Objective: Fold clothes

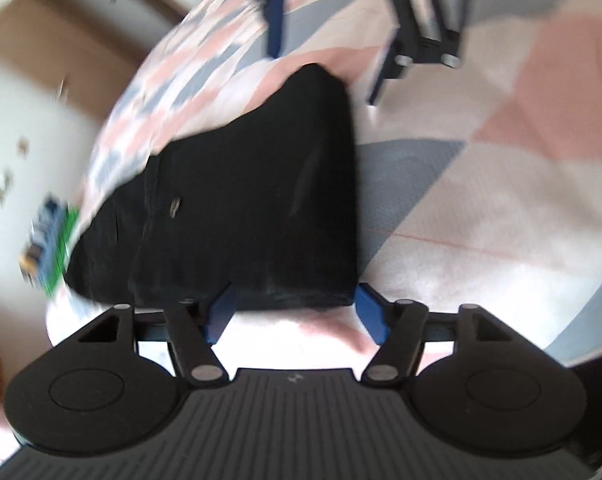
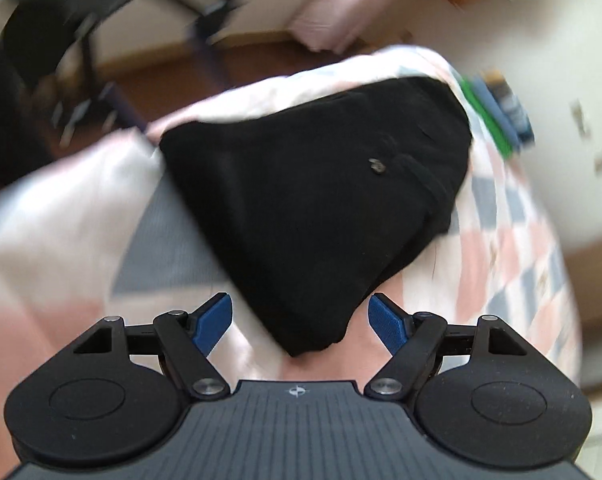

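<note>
A black folded garment (image 1: 245,200) with a small metal button lies on a bed sheet (image 1: 501,184) patterned in pink, grey and white. My left gripper (image 1: 297,312) stands open at the garment's near edge, which lies between the blue fingertips (image 1: 221,314) without being pressed. My right gripper (image 2: 301,320) is open too. The garment (image 2: 313,208) ends in a corner that reaches into the gap between the right gripper's pads (image 2: 385,322) and touches neither. In the left wrist view the right gripper (image 1: 421,28) shows blurred beyond the garment's far end.
A green and blue box (image 1: 49,240) sits at the bed's edge beside the garment, also seen in the right wrist view (image 2: 497,116). Past the bed edge are a brown floor (image 2: 261,60) and pale furniture. Both views are motion-blurred.
</note>
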`<state>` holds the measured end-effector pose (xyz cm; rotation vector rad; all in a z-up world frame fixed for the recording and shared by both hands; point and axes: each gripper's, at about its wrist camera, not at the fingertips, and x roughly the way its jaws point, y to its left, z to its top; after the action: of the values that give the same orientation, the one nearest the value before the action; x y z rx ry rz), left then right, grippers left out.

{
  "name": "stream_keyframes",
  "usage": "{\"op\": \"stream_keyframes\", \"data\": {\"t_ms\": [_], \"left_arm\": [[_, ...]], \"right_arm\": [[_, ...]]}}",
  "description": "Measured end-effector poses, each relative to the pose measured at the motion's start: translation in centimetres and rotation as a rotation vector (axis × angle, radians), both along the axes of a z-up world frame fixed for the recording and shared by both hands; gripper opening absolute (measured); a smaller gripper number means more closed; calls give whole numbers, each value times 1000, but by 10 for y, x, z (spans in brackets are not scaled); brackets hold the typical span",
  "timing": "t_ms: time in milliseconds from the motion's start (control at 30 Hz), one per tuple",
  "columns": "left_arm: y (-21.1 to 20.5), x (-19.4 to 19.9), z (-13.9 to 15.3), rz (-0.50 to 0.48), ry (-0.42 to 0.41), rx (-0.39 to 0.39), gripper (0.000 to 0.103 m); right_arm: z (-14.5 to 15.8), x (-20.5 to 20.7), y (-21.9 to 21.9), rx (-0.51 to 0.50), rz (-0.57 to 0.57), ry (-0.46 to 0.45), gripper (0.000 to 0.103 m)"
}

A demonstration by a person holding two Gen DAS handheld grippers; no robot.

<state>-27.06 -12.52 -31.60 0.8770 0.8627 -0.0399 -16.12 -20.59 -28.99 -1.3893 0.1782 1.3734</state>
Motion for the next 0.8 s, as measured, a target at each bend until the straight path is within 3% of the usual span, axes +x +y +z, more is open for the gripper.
{"op": "stream_keyframes", "data": {"t_ms": [100,333,467,533,633,733,800], "left_arm": [[6,-7,-19,-112,-28,118,64],[20,-18,-47,-331,-136,269,74],[31,-17,-48,-352,-180,262,73],[34,-18,-45,-349,-200,241,61],[40,-24,-38,-342,-241,195,48],[43,-19,-37,-303,-212,149,46],[41,-11,-40,-299,-212,148,46]], "right_arm": [[-19,-1,-6,0,71,-86,76],[-55,7,-11,34,204,-221,76],[-55,20,-7,67,231,-209,81],[-54,23,-9,77,269,-210,82],[-53,23,-18,98,354,-239,76],[-54,21,-23,107,392,-256,66],[-62,15,-26,106,410,-281,66]]}}
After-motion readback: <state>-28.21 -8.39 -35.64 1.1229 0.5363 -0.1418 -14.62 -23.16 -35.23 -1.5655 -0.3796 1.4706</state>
